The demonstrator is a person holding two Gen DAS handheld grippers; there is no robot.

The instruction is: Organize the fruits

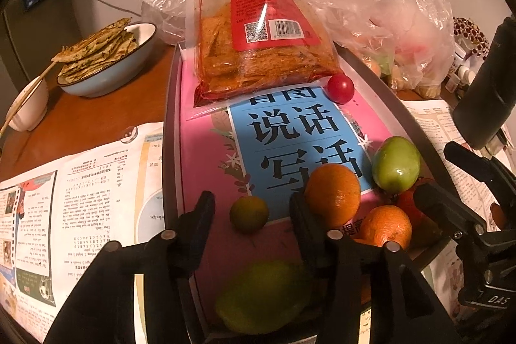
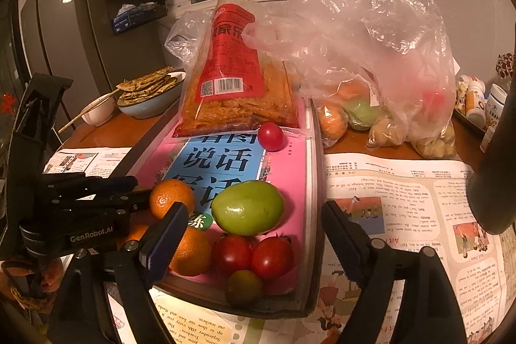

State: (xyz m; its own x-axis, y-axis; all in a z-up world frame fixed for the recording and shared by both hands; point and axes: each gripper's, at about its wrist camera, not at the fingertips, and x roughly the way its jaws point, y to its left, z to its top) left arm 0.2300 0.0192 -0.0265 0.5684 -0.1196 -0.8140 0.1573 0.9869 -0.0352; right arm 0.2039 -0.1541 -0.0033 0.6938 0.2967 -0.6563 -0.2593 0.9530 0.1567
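A person sorts fruit into a shallow grey tray [image 2: 314, 182] lined with a pink-and-blue book cover, set on a wooden bench spread with newspaper. The left gripper [image 1: 251, 208] stands with its jaws narrowly parted around a small green-orange citrus [image 1: 249, 214] that sits on the liner, the pads clear of it; this looks like a release just made. The right gripper [image 2: 254, 224] hangs with jaws wide and empty over the tray's near end.

Counted in the right wrist view: two orange mandarins, one at 9 o'clock [image 2: 172, 198] of the large green tomato [image 2: 247, 207] and one at 7 o'clock [image 2: 190, 250]; two red cherry tomatoes [image 2: 231, 253] touching at its 6 o'clock; one dark olive-green tomato [image 2: 244, 286] below them; one lone red cherry tomato [image 2: 271, 136] at 12 o'clock, against the red-labelled packet of dried snack [image 2: 237, 92]. The left wrist view adds one blurred yellow-green fruit [image 1: 261, 295] nearest the lens.

More fruit waits in the clear plastic bag [image 2: 371, 54] at 2 o'clock of the tray. The next move likely calls for an empty gripper to reach into that bag, taking care with the loose film.
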